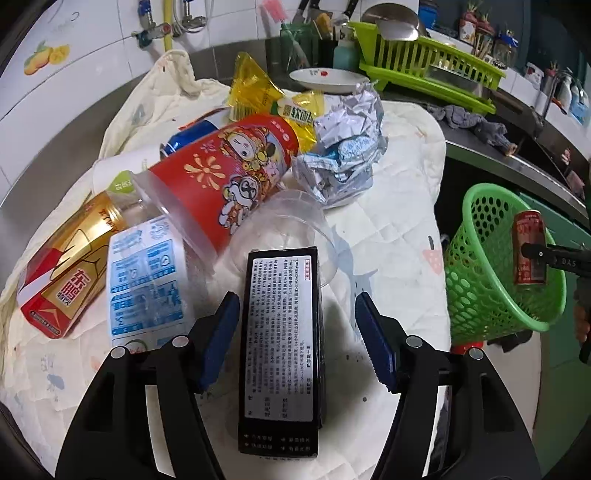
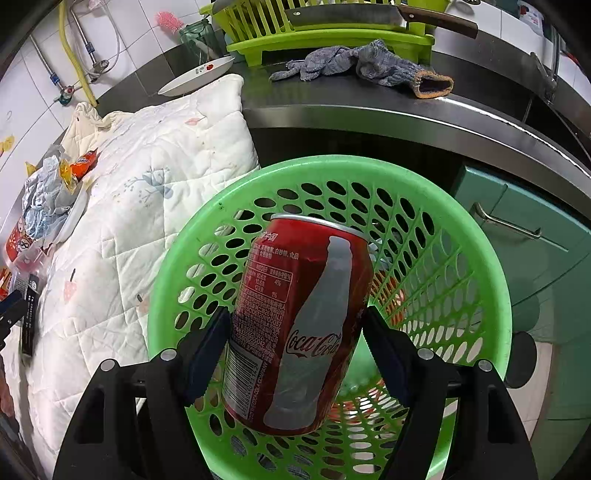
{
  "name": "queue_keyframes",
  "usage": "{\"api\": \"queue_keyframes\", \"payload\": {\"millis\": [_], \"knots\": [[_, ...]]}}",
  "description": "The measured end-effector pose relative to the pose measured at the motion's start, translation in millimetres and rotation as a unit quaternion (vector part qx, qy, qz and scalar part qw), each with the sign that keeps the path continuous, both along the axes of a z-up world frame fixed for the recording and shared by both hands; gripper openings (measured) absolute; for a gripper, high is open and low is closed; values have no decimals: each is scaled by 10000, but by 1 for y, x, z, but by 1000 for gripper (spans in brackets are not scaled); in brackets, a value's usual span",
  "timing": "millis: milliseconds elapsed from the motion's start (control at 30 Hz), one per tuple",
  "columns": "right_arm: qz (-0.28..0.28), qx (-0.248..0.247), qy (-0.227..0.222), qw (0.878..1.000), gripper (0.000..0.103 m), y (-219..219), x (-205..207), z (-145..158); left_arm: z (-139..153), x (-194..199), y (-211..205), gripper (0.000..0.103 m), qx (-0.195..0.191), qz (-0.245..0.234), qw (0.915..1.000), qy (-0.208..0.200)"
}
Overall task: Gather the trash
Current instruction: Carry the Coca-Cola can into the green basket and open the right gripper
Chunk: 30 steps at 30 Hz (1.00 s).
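A black box with a white printed label point(image 1: 280, 369) lies flat on the quilted cloth. My left gripper point(image 1: 297, 336) straddles it, open, with a clear gap at the right pad. Behind it lie a red cartoon cup point(image 1: 229, 170), a gold and red bottle point(image 1: 66, 273), a blue-labelled clear bottle point(image 1: 144, 280), a clear plastic lid point(image 1: 291, 214), crumpled foil wrappers point(image 1: 343, 147) and a yellow wrapper point(image 1: 255, 85). My right gripper point(image 2: 297, 350) is shut on a red Coca-Cola can point(image 2: 306, 295), held over the mouth of the green mesh basket point(image 2: 160, 295). The left wrist view also shows that can point(image 1: 528, 236) above the basket point(image 1: 480, 295).
The white quilted cloth point(image 2: 147, 184) covers the counter's left part. Behind it stand a plate point(image 1: 328, 79) and a green dish rack point(image 1: 424, 62) with a knife point(image 2: 369, 16) on it. A grey glove point(image 2: 362, 62) lies on the steel counter. Teal cabinet doors point(image 2: 517, 240) are behind the basket.
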State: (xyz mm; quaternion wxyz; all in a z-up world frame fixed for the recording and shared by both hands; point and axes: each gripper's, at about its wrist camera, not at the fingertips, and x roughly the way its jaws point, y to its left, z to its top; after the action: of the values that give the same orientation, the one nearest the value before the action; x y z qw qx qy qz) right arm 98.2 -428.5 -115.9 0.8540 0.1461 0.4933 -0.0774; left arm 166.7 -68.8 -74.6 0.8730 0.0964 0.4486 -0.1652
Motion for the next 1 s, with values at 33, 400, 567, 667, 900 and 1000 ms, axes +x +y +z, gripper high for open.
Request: {"api": "queue_keyframes", "payload": {"millis": [33,400,567,667,900,1000], "knots": [[7,14,8,10000,71,0,1,-1,-2,3,-1,65,75,64,9999,30],[59,-196,208,9996,71,-1,6,-13,-11,3,4,51,183,173,9994,251],[109,-327,415,9985,71,0,8,-25,-9,-8,11,47,-69,217,9992,329],[107,-466,548,9974,71,0,10,-35,-6,-19,17,46,-235,214,9989,340],[108,-334,771,9964,71,-5,16,-52,19,-49,20,46,-546,17,9984,169],[152,-436,937,9945,71,-2,20,-57,33,-57,10,46,-703,-188,9973,55]]}}
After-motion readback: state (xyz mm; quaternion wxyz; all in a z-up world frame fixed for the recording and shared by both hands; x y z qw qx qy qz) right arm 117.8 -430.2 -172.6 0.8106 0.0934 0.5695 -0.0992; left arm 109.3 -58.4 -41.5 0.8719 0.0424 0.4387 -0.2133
